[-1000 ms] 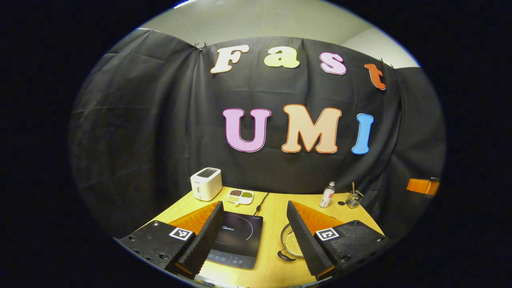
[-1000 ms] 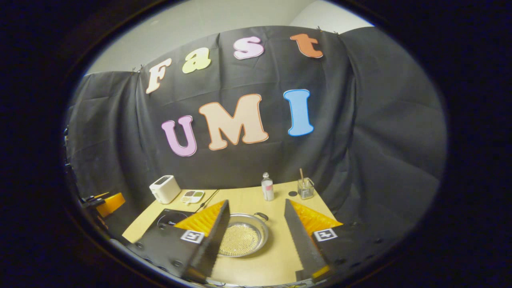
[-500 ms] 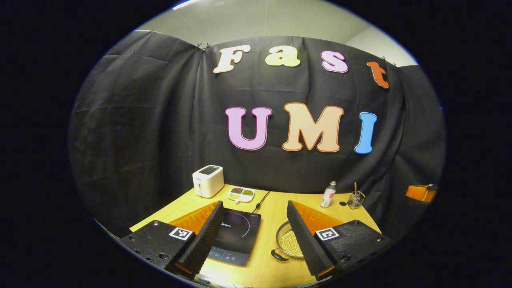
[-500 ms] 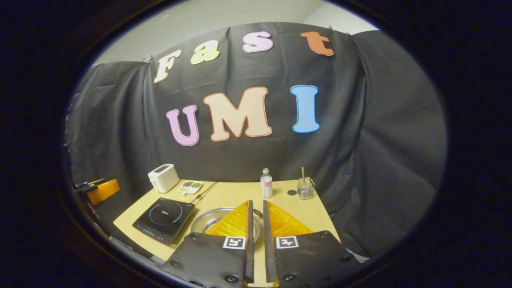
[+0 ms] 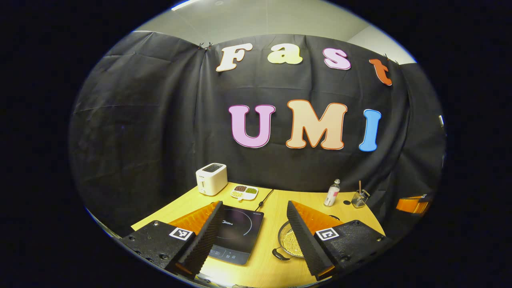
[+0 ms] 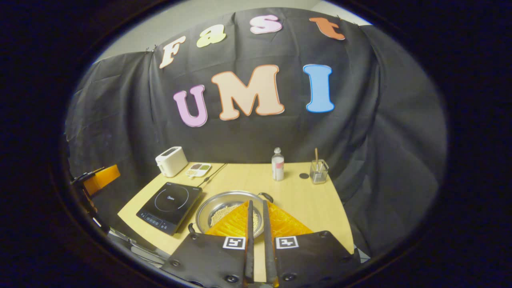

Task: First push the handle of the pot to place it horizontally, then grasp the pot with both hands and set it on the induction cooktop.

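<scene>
While both hand-held grippers hover empty, left (image 5: 254, 232) spread, right (image 6: 257, 236) nearly closed, the round steel pot (image 6: 228, 208) holds beads.

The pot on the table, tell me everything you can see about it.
The round, shallow, silvery metal pot stands upright on the yellow wooden table, just right of the black induction cooktop, not on it. It has two small dark loop handles, one at the far right rim and one at the near left, set diagonally. Small pale beads cover its bottom. The right gripper, nearly closed, hangs over it; contact is unclear.
</scene>
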Demonstrator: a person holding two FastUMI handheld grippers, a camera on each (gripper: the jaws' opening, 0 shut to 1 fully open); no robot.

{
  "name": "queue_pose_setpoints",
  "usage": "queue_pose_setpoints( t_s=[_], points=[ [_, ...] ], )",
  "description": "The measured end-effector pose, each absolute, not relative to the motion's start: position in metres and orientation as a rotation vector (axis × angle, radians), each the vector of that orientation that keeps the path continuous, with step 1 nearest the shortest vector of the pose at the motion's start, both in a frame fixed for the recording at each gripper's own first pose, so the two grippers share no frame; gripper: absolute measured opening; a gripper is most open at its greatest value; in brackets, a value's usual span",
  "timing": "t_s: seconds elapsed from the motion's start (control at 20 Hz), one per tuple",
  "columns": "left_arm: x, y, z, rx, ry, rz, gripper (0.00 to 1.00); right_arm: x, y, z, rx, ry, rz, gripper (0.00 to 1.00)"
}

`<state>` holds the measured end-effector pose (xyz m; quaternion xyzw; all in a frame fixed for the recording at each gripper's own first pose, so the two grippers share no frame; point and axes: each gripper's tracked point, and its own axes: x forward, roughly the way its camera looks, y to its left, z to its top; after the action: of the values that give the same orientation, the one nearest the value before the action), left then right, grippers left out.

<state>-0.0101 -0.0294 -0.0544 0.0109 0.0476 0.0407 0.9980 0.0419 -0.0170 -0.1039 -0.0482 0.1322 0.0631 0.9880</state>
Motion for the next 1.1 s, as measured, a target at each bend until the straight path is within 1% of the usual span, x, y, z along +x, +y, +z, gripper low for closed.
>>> queue_pose_setpoints(
  t_s=[0.15, 0.2, 0.3, 0.35, 0.4, 0.45, 0.5, 0.55, 0.6, 0.75, 0.95, 1.0, 1.05, 1.1],
  points=[
    [0.004, -0.015, -0.058, 0.010, 0.112, 0.068, 0.96, 0.050, 0.002, -0.135, -0.069, 0.364, 0.120, 0.05],
    [0.009, -0.008, -0.058, 0.007, 0.116, 0.065, 0.96, 0.051, 0.007, -0.143, -0.068, 0.391, 0.115, 0.13],
    [0.017, 0.005, -0.060, 0.001, 0.127, 0.059, 0.96, 0.053, 0.017, -0.160, -0.078, 0.445, 0.102, 0.13],
    [0.021, 0.012, -0.061, 0.000, 0.131, 0.056, 0.96, 0.054, 0.023, -0.170, -0.081, 0.475, 0.098, 0.05],
    [0.025, 0.019, -0.061, 0.000, 0.134, 0.053, 0.96, 0.054, 0.029, -0.181, -0.082, 0.507, 0.092, 0.05],
    [0.029, 0.027, -0.062, 0.004, 0.139, 0.052, 0.96, 0.054, 0.034, -0.193, -0.083, 0.546, 0.083, 0.13],
    [0.034, 0.034, -0.062, 0.010, 0.140, 0.049, 0.96, 0.052, 0.037, -0.205, -0.084, 0.584, 0.071, 0.13],
    [0.037, 0.040, -0.063, 0.017, 0.141, 0.045, 0.92, 0.050, 0.041, -0.217, -0.085, 0.628, 0.056, 0.13],
    [0.041, 0.046, -0.064, 0.022, 0.144, 0.041, 0.96, 0.047, 0.044, -0.231, -0.083, 0.673, 0.042, 0.13],
    [0.053, 0.058, -0.068, 0.011, 0.153, 0.012, 0.96, 0.035, 0.056, -0.265, -0.068, 0.789, 0.012, 0.13],
    [0.066, 0.075, -0.079, 0.013, 0.173, -0.013, 0.96, 0.026, 0.077, -0.294, -0.018, 0.883, -0.013, 0.13],
    [0.069, 0.081, -0.080, 0.020, 0.178, -0.012, 0.92, 0.026, 0.081, -0.302, -0.011, 0.909, -0.016, 0.13],
    [0.072, 0.084, -0.083, 0.026, 0.181, -0.013, 0.92, 0.024, 0.086, -0.310, 0.006, 0.943, -0.025, 0.13],
    [0.075, 0.087, -0.085, 0.026, 0.185, -0.017, 0.96, 0.023, 0.086, -0.320, 0.039, 0.981, -0.042, 0.13]
  ],
)
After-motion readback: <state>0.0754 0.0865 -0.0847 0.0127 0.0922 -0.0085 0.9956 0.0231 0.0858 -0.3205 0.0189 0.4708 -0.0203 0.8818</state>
